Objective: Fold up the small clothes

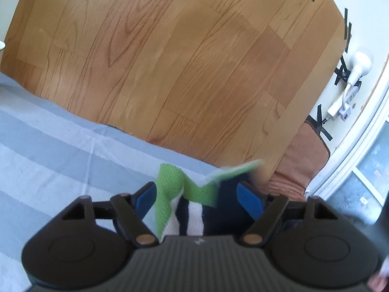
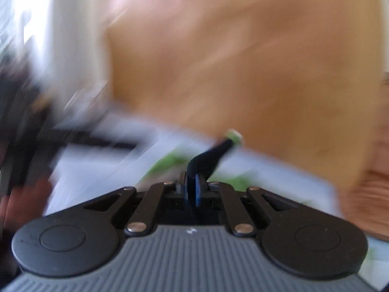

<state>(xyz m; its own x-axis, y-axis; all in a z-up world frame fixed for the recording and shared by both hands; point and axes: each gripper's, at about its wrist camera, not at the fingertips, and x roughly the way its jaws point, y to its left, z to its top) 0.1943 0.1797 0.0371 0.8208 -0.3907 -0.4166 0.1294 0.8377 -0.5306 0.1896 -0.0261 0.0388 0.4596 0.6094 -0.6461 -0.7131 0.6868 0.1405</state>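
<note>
Left claw (image 1: 197, 196) stands wide open, a green, white and navy striped sock (image 1: 187, 202) loose between its blue pads, touching neither clearly. Right claw (image 2: 194, 187) is pinched shut on a dark strip of sock (image 2: 211, 155). Beyond lie a striped grey sheet (image 1: 48, 146) and wooden floor (image 1: 170, 60).

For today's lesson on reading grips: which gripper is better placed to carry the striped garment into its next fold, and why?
Probably the right gripper: its pads are shut on a dark fold of the striped garment. The left gripper stands open, with the cloth loose between its jaws.
</note>
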